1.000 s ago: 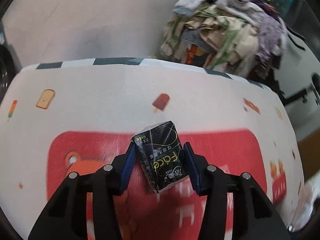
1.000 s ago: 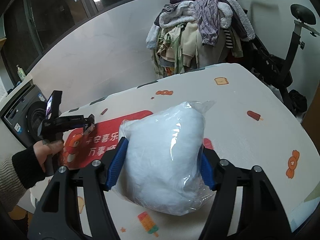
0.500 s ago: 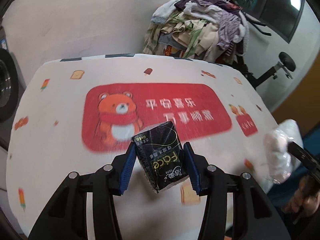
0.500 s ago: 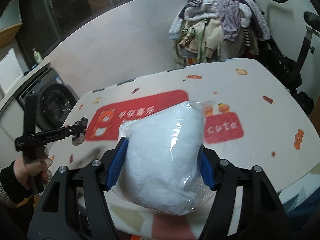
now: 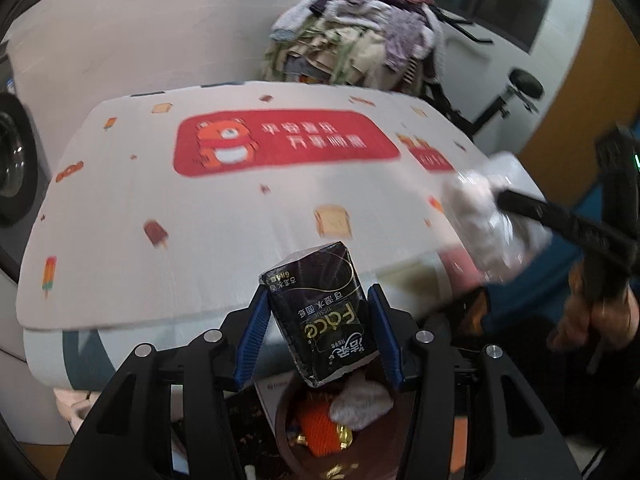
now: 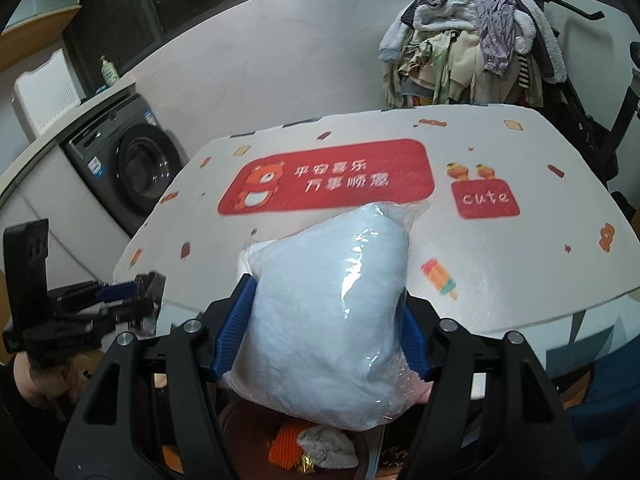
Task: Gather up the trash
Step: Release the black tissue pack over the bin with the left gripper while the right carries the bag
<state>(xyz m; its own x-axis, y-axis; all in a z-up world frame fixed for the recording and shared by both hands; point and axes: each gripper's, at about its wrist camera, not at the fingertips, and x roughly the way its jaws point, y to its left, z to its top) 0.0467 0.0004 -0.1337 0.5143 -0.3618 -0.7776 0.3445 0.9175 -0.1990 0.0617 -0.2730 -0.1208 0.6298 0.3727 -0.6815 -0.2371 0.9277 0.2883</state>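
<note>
Black tissue pack [image 5: 320, 316] sits clamped in the left gripper [image 5: 318, 338]; the right gripper [image 6: 320, 338] squeezes a white plastic bag [image 6: 328, 312], both above a bin [image 5: 292, 432].

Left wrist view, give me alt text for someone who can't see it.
The left gripper clamps a black tissue pack above a brown bin holding trash, just off the edge of a white table with a red bear print.

Table [image 6: 500, 264] under a white cartoon-print cloth [image 6: 328, 176]
</note>
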